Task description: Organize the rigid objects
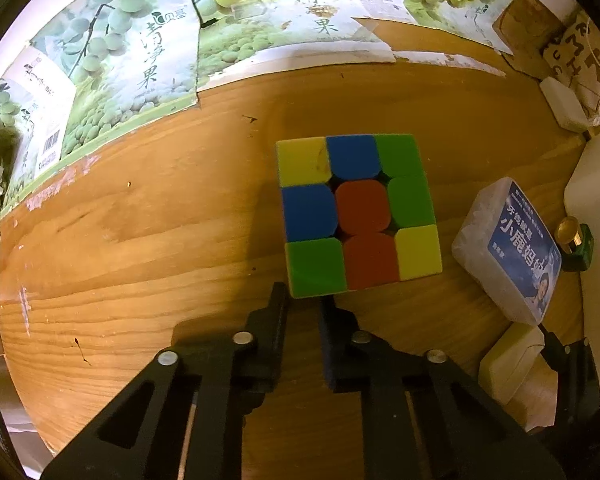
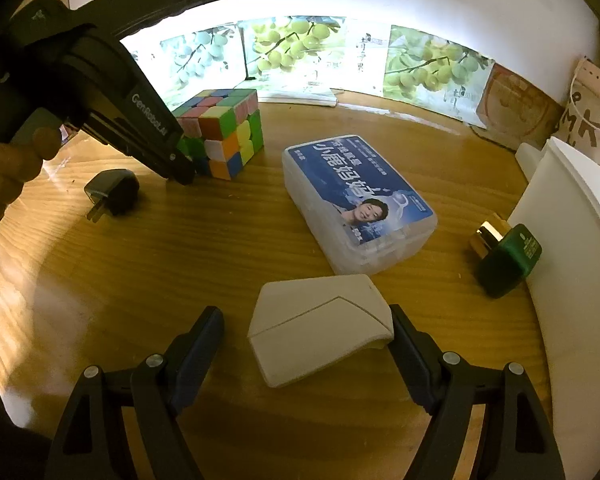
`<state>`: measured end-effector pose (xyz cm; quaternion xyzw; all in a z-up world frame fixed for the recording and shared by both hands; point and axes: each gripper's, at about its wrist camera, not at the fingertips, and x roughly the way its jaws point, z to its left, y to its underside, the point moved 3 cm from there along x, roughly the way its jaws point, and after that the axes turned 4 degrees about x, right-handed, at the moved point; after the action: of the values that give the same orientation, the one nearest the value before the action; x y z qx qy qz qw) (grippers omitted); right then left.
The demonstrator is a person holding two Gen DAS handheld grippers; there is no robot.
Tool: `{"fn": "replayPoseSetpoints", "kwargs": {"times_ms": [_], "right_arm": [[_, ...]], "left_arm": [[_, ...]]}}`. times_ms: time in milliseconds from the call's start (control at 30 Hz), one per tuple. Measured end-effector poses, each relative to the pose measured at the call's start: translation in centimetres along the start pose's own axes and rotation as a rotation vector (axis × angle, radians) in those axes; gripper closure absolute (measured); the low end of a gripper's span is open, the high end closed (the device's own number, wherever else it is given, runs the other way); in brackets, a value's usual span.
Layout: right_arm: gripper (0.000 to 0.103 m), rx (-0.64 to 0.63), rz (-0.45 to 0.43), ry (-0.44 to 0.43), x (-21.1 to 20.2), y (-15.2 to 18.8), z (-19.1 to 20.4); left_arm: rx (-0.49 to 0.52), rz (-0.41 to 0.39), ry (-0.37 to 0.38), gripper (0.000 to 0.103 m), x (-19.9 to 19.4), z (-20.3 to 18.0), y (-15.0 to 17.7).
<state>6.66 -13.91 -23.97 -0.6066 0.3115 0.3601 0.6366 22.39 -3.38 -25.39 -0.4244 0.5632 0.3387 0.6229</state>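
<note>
A colourful puzzle cube (image 1: 358, 212) sits on the wooden table; it also shows in the right wrist view (image 2: 224, 132). My left gripper (image 1: 304, 304) is just in front of the cube's near edge, its fingers close together with a narrow gap and nothing between them. It shows from outside in the right wrist view (image 2: 182, 172), tips down beside the cube. My right gripper (image 2: 308, 324) is open, its fingers on either side of a flat white case (image 2: 320, 340) on the table. A clear plastic box with a blue label (image 2: 358, 200) lies beyond it.
A green bottle with a gold cap (image 2: 508, 256) lies by a white container (image 2: 580, 216) at the right. A black plug adapter (image 2: 112, 192) lies at the left. Fruit-print cardboard (image 1: 140, 60) stands along the back wall.
</note>
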Motion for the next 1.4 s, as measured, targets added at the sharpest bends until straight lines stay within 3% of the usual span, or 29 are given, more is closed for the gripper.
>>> {"fn": "replayPoseSetpoints", "kwargs": {"times_ms": [167, 333, 667, 1100, 1400], "right_arm": [[0.022, 0.0, 0.001, 0.001, 0.2, -0.2, 0.0], [0.041, 0.007, -0.01, 0.003, 0.2, -0.7, -0.1], [0.041, -0.014, -0.006, -0.013, 0.1, -0.8, 0.3], [0.041, -0.074, -0.035, -0.026, -2.0, -1.7, 1.4], [0.041, -0.07, -0.079, 0.006, -4.6, -2.4, 1.0]], "left_arm": [[-0.011, 0.003, 0.026, 0.098, -0.1, 0.9, 0.7], [-0.014, -0.002, 0.047, 0.1, -0.4, 2.0, 2.0], [-0.024, -0.065, 0.094, 0.101, -2.9, 2.4, 3.0], [-0.03, -0.248, 0.173, 0.102, -8.5, 2.7, 4.3], [-0.091, -0.225, 0.211, 0.101, -8.4, 2.6, 3.7]]}}
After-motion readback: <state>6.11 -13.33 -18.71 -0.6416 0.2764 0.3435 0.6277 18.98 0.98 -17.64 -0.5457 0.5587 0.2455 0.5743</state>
